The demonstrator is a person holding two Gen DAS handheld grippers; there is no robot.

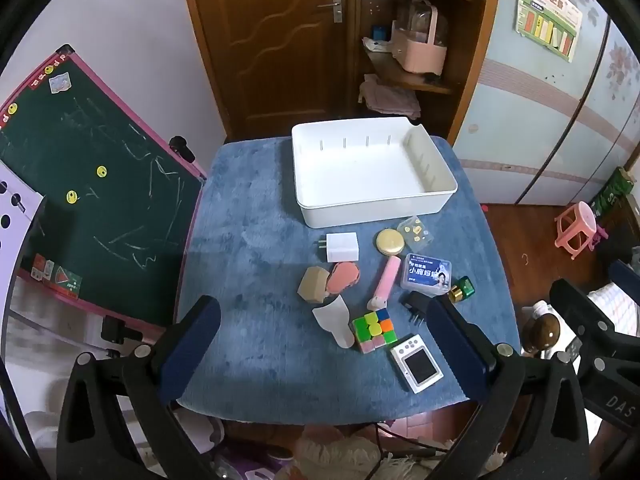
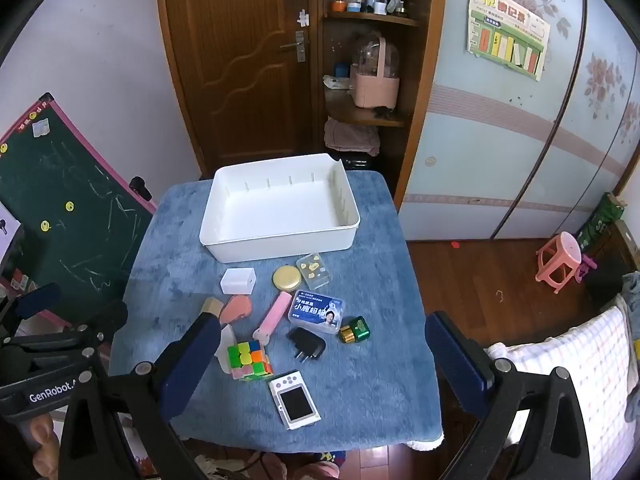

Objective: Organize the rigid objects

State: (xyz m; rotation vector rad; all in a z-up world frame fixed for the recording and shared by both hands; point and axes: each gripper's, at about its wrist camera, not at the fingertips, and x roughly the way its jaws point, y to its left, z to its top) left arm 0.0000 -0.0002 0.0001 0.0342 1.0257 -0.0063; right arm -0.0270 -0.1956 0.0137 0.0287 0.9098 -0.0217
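On the blue-covered table [image 1: 248, 280], near the empty white tray [image 1: 436, 204], we judge the puzzle cube [image 1: 372, 329] light, stiff, best pinched across flat faces, with left gripper [image 1: 320, 344] and right gripper [image 2: 320, 354] both spread wide, holding nothing.

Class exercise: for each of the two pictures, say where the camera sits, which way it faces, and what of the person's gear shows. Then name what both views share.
Left wrist view: sits on the left gripper, facing forward and down at the blue table; its two open fingers and part of the right gripper show.
Right wrist view: sits on the right gripper, aimed likewise; its open fingers and part of the left gripper show.
Shared: white tray, puzzle cube, door.
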